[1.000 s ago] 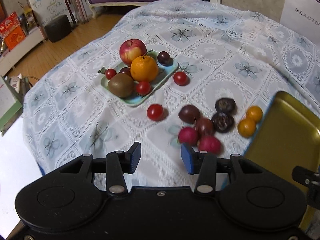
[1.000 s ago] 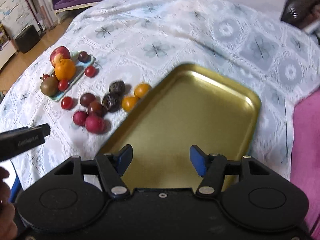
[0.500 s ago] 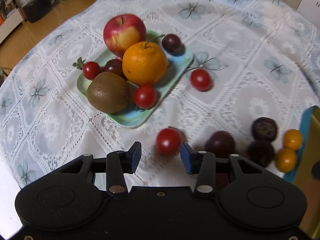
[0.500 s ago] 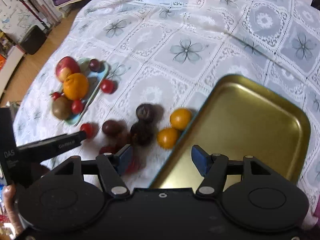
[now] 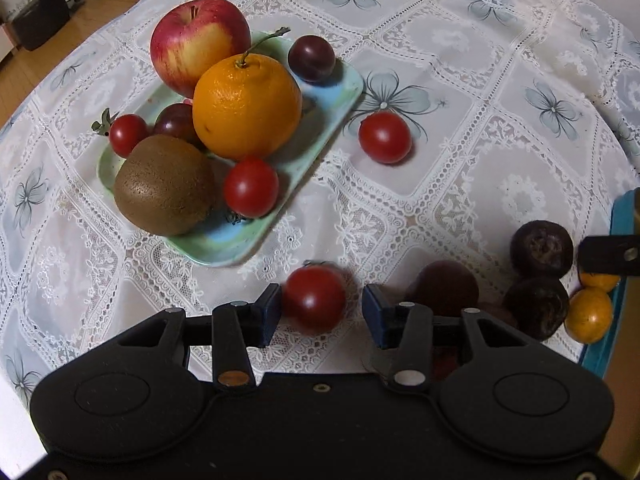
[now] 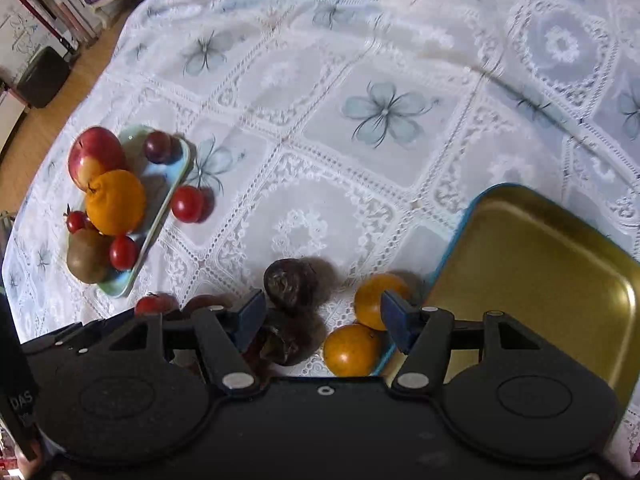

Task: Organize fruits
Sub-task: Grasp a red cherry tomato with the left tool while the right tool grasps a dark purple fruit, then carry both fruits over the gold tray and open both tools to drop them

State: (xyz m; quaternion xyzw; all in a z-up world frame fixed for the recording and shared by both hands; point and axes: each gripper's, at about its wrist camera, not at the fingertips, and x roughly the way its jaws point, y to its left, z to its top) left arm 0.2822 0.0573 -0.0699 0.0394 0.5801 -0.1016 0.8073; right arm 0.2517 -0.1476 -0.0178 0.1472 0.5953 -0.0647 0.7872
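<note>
The left gripper [image 5: 322,310] has dropped in fast and now a loose cherry tomato [image 5: 315,298] sits right between its spread jaws, touching the left pad, not yet pinched, where a second ago it lay well ahead. The green plate [image 5: 224,246] with its apple, orange and kiwi waits just beyond the jaws. The right gripper [image 6: 322,318] has swung in too, jaws released, straddling a dark fruit [image 6: 289,286] and two small oranges [image 6: 380,300] beside the gold tray [image 6: 532,264]. Both grabs look imminent.
</note>
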